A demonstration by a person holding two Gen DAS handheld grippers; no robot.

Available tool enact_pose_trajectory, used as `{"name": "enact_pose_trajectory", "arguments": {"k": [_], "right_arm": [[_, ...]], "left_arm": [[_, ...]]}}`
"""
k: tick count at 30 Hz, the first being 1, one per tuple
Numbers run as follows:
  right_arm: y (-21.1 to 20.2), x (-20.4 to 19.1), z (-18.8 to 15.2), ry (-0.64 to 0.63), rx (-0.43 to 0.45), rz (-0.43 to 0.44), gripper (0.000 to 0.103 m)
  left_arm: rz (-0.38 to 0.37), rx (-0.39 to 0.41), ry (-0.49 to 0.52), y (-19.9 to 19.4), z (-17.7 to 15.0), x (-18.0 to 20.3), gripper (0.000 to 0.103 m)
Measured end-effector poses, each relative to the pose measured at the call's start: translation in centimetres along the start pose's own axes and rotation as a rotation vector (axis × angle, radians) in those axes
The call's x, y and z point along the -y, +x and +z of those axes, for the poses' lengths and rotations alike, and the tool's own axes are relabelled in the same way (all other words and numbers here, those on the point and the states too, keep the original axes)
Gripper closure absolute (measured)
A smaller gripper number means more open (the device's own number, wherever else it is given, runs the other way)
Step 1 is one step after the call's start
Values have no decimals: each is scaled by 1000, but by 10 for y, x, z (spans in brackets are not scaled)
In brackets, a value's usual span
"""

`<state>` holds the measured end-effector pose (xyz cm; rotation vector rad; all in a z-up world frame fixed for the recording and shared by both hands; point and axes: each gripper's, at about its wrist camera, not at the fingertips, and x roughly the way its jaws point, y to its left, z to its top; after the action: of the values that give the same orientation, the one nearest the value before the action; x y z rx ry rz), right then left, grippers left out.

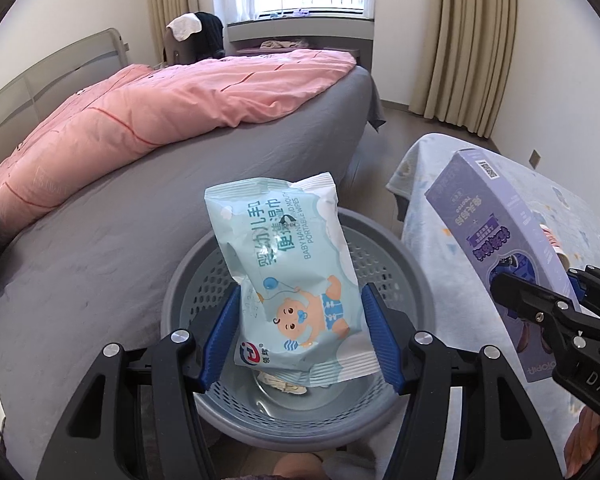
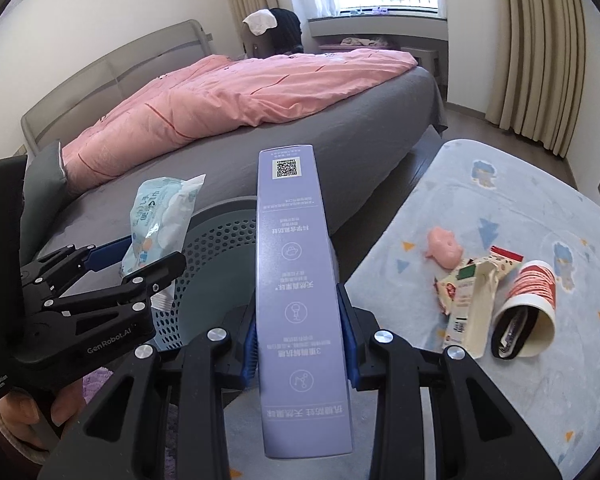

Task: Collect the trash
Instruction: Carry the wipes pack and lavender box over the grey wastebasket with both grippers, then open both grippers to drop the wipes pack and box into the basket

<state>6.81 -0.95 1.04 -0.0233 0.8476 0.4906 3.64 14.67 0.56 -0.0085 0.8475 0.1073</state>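
Left gripper (image 1: 302, 334) clamped on baby wipes pack (image 1: 292, 280), held over grey perforated basket (image 1: 400, 240) beside bed (image 1: 100, 220). Right gripper (image 2: 300, 344) clamped on purple box (image 2: 296, 280), held near basket's rim. Paper cup (image 2: 528, 312), milk carton (image 2: 470, 312), snack wrapper (image 2: 504, 258) lie on patterned cloth-covered table (image 2: 500, 200).

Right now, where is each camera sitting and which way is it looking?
Left wrist: on the left gripper, looking down its fingers at the wipes pack above the basket; the right gripper shows.
Right wrist: on the right gripper, looking along the purple box; the left gripper shows.
Both see the bed, window, basket.
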Motion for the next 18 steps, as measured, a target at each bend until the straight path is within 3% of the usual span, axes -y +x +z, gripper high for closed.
{"name": "enact_pose_trajectory", "arguments": {"k": [8,18], "right_arm": [[40,-17,4,-32,-66,32,70],[58,-21,10,-49,-80,52,68]], "left_arm": [[39,-43,-51,25,-6,-28,44],[49,-63,-79,35,-8,-37,44]]}}
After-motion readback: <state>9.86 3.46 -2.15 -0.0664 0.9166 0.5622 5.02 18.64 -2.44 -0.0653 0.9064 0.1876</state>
